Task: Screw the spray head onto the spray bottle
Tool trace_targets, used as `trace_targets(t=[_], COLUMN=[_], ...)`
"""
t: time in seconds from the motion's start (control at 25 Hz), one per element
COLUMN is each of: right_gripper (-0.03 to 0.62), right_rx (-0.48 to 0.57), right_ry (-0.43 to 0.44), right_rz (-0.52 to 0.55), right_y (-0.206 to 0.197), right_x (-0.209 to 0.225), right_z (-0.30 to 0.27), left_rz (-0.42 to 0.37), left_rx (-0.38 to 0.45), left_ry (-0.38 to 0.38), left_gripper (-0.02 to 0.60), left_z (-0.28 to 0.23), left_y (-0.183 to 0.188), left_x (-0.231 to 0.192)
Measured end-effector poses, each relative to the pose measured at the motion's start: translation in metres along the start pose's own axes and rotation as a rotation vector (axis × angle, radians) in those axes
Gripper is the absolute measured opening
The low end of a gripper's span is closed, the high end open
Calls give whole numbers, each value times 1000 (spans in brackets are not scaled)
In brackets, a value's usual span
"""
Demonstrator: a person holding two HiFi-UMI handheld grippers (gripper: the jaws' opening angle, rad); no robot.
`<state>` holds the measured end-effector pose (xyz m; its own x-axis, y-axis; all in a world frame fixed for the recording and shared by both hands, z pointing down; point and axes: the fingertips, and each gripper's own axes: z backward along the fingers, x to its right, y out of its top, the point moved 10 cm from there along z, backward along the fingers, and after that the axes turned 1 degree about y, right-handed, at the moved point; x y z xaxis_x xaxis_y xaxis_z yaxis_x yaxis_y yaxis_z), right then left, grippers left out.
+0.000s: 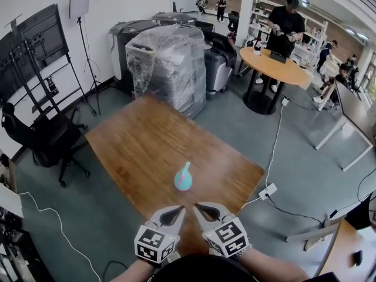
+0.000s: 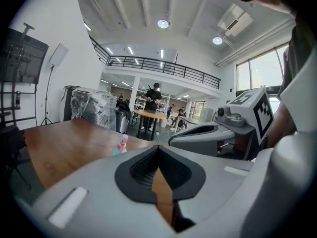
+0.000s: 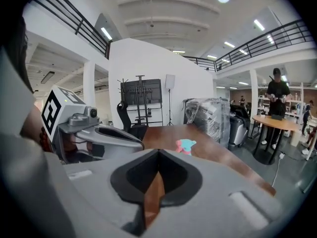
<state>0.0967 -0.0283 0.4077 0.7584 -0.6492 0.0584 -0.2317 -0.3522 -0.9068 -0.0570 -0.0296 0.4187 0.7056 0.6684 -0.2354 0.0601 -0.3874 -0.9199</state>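
Note:
A small teal and pink spray bottle (image 1: pixel 183 178) stands on the wooden table (image 1: pixel 135 145), near its front corner. It is too small and blurred for me to tell the spray head from the bottle. My left gripper (image 1: pixel 180 208) and right gripper (image 1: pixel 197 207) hover side by side just short of it, tips nearly touching, both shut and empty. The left gripper view looks past its own shut jaws (image 2: pixel 158 150) to the bottle (image 2: pixel 120 146) and the right gripper (image 2: pixel 218 133). In the right gripper view, the shut jaws (image 3: pixel 158 155) point toward the bottle (image 3: pixel 185 146), with the left gripper (image 3: pixel 99 133) alongside.
A black office chair (image 1: pixel 41 140) stands left of the table. A plastic-wrapped machine (image 1: pixel 170 63) sits beyond its far corner. A person stands at a round table (image 1: pixel 273 66) further back. A power strip (image 1: pixel 267 191) and its cable lie on the floor to the right.

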Motion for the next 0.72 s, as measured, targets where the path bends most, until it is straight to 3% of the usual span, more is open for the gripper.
trace_targets(t=[0.72], right_gripper=[-9], right_rx=[11], right_ry=[27], right_rz=[30], right_y=[2], right_x=[7], right_z=[15], left_rz=[3], left_rx=[17], left_ry=[59], left_gripper=[15], left_z=[-1], left_y=[9], left_x=[16])
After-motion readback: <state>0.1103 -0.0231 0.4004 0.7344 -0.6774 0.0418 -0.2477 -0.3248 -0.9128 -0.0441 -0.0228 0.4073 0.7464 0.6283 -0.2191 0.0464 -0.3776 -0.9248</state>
